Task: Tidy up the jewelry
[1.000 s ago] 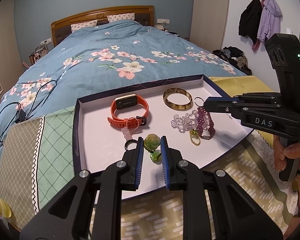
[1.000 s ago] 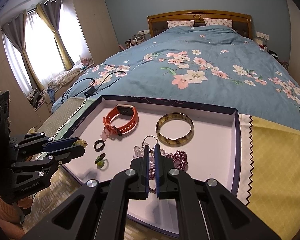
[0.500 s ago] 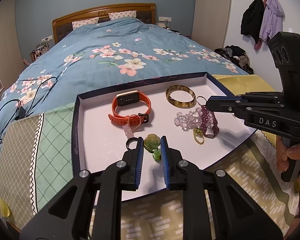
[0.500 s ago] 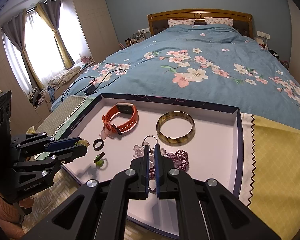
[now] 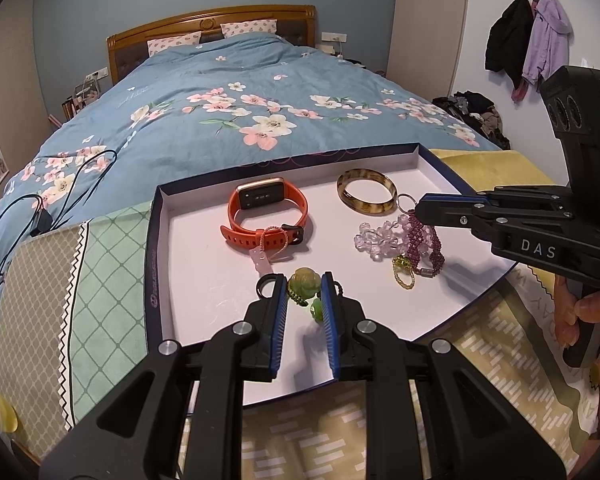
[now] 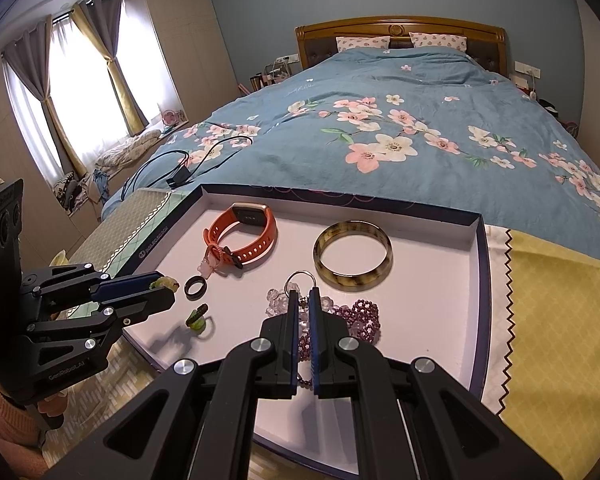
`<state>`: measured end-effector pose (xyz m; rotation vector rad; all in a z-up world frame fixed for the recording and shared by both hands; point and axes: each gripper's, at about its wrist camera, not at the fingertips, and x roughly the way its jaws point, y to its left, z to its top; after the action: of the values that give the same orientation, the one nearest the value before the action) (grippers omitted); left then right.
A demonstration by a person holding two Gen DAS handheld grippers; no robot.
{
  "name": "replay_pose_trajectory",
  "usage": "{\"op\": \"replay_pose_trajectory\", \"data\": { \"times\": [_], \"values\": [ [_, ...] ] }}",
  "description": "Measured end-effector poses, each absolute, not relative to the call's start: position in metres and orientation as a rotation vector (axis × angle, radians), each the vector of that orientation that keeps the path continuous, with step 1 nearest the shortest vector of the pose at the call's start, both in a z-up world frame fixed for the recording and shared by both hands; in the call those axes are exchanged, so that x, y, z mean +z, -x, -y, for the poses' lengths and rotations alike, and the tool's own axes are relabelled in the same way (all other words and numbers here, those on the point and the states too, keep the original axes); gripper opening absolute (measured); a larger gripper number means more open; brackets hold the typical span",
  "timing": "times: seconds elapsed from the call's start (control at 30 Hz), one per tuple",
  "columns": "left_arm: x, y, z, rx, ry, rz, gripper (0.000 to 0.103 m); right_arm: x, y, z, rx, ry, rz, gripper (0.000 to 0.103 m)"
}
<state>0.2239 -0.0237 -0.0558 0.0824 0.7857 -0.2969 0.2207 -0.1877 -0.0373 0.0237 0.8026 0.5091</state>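
**Both grippers closed on jewelry above the tray**

Broadly, a shallow white tray with a dark navy rim (image 5: 162, 216) lies on patterned cloths at the foot of a bed with a blue floral duvet (image 6: 380, 128). Inside the tray, toward its far side, an orange smartwatch with a rubber strap (image 5: 266, 216) rests on its side, with a brown-and-cream mottled bangle (image 6: 353, 254) to its right. Nearer the front, a cluster of clear crystal beads (image 5: 374, 238) touches a purple beaded bracelet (image 5: 424, 240), and a small gold bead ring (image 5: 403, 272) lies just beside them. A plain black ring (image 6: 195, 287) sits near the tray's left front.

The left gripper (image 5: 305, 292) is clamped on a green carved jade pendant (image 5: 303, 283), its cord and a small green bead (image 6: 198, 320) trailing onto the tray. The right gripper (image 6: 305, 320) is closed, pinching the bead cluster just below a silver key ring (image 6: 300, 280).
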Motion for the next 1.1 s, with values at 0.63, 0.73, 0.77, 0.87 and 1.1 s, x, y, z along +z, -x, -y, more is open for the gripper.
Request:
{"op": "replay_pose_trajectory", "data": {
  "times": [0.63, 0.73, 0.77, 0.87, 1.1],
  "values": [
    [-0.063, -0.230, 0.022, -0.283, -0.074, -0.808, 0.017, -0.045, -0.222, 0.184, 0.509, -0.007, -0.825, 0.003],
    [-0.065, -0.232, 0.022, -0.281, -0.072, -0.815, 0.017, -0.046, -0.222, 0.184, 0.508, -0.004, -0.830, 0.003],
    [-0.066, -0.232, 0.022, -0.280, -0.072, -0.817, 0.017, -0.045, -0.223, 0.182, 0.507, -0.002, -0.831, 0.003],
    [-0.069, -0.233, 0.023, -0.276, -0.074, -0.822, 0.017, -0.046, -0.224, 0.182, 0.504, -0.001, -0.837, 0.003],
    [-0.076, -0.239, 0.023, -0.259, -0.074, -0.840, 0.017, -0.048, -0.225, 0.179, 0.502, 0.005, -0.852, 0.004]
  ]
}}
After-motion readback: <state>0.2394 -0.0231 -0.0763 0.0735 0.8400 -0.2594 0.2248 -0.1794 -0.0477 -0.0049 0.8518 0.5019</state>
